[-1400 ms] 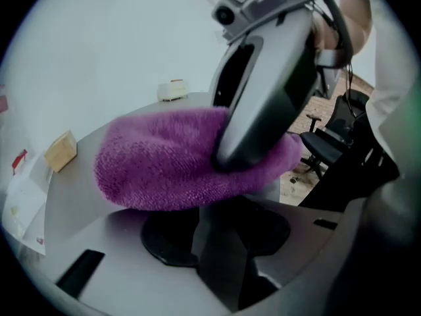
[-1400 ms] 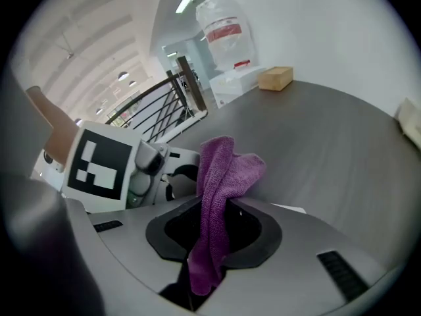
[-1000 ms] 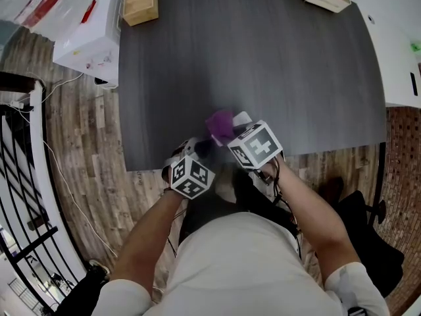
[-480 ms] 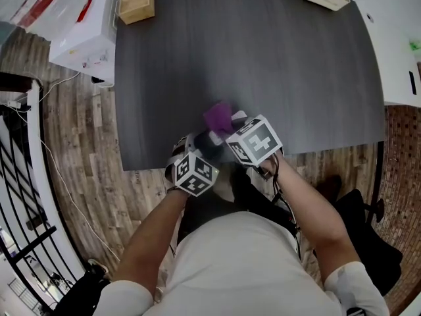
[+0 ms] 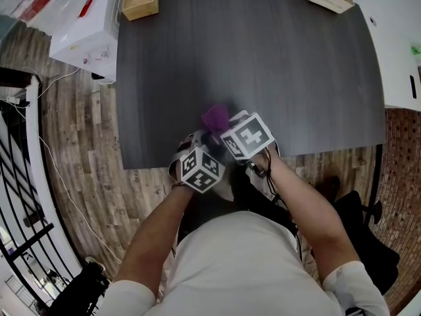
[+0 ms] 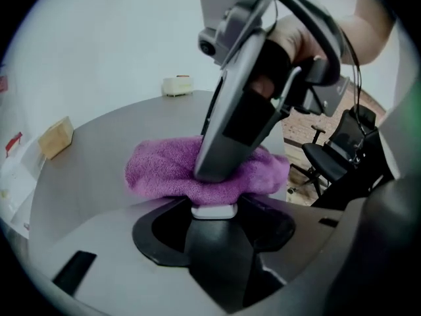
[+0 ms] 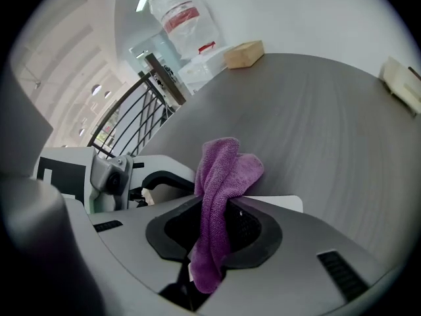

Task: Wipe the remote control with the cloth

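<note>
While right hand-held gripper (image 7: 212, 239) clamps purple cloth (image 7: 227, 166), left one (image 6: 212, 234) closing — white remote (image 6: 214, 210) between

The cloth (image 7: 227, 170) is purple and fluffy, bunched into loose folds; its lower part is pinched in the right gripper (image 7: 212, 245), while its upper part drapes over the remote control (image 7: 279, 203); the remote is a flat white slab, mostly covered, near the front edge of the dark table (image 5: 263, 58); one white end sits between the closing jaws of the left gripper (image 6: 214, 216).
</note>
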